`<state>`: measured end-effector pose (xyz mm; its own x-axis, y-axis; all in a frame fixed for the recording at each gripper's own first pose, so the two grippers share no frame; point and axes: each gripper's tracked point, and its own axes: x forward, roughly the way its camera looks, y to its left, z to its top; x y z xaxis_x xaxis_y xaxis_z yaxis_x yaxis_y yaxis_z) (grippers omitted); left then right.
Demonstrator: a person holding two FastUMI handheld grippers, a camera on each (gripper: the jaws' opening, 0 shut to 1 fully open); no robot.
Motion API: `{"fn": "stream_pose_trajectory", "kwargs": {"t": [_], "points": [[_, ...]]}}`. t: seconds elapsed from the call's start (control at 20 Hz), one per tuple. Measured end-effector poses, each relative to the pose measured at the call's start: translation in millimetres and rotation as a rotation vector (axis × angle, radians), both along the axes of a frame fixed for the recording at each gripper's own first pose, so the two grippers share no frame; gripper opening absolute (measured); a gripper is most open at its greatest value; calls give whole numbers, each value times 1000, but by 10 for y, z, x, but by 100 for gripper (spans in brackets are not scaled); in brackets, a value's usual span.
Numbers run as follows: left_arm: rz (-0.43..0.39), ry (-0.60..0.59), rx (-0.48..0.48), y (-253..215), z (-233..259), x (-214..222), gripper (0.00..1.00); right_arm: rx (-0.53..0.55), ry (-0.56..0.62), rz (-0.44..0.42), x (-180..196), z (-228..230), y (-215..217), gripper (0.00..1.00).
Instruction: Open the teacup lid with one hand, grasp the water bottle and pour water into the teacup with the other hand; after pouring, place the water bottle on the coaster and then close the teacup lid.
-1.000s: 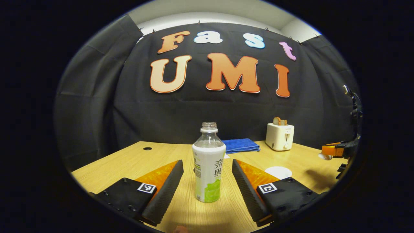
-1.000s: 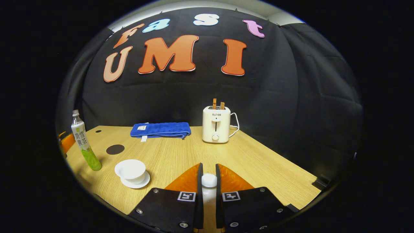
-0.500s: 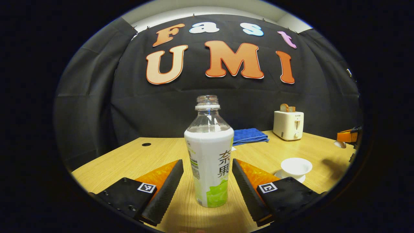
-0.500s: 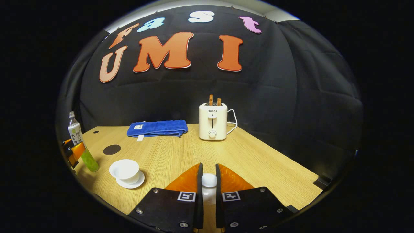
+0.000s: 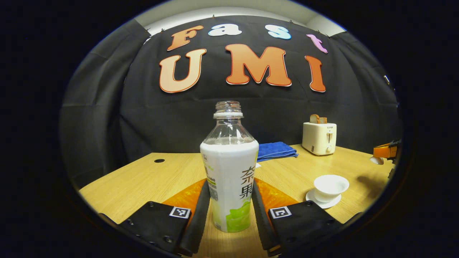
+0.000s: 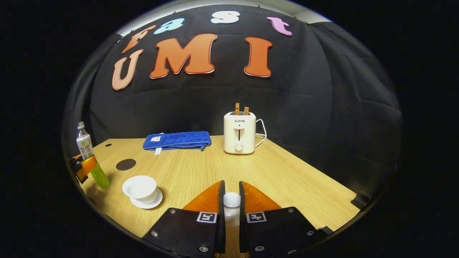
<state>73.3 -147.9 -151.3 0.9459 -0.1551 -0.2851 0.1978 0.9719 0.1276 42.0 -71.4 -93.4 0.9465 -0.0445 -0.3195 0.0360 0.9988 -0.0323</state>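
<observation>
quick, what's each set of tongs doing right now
Left tongs: closed on the water bottle, which stands upright on the table.
Right tongs: closed on the teacup lid.

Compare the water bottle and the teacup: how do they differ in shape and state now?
The water bottle is tall and narrow; the teacup is low and wide. The bottle stands straight on the table; the teacup sits on a saucer. The left gripper is shut on the bottle; nothing touches the teacup. Both are upright and uncovered.

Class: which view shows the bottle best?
The left gripper view: the bottle stands close and central, cap off, between the hand-held gripper fingers. The right gripper view has it small at the left edge.
</observation>
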Motion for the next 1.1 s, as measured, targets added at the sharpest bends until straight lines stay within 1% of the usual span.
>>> {"fn": "stream_pose_trajectory", "kwargs": {"t": [0.05,0.15,0.25,0.4,0.65,0.8,0.9,0.95,1.1], "points": [[-7,3,19,-5,8,15,64,2,-4,-1,-4,15,1,15],[-17,-3,64,-5,65,19,65,5,-9,1,-13,46,-6,15],[-43,-33,144,-33,188,26,64,9,-12,-4,-32,58,-41,15],[-119,-75,261,-173,344,63,64,23,-20,-10,-60,87,-77,15],[-264,-94,468,-484,269,100,65,39,-23,-21,-112,92,-156,15],[-348,-66,578,-638,125,95,64,47,-21,-26,-144,83,-195,15],[-389,-52,662,-638,103,104,65,50,-22,-28,-156,85,-220,15],[-406,-56,710,-639,90,109,64,52,-21,-29,-154,85,-233,15],[-461,-86,827,-700,144,108,66,59,-12,-38,-166,56,-271,15]]}}
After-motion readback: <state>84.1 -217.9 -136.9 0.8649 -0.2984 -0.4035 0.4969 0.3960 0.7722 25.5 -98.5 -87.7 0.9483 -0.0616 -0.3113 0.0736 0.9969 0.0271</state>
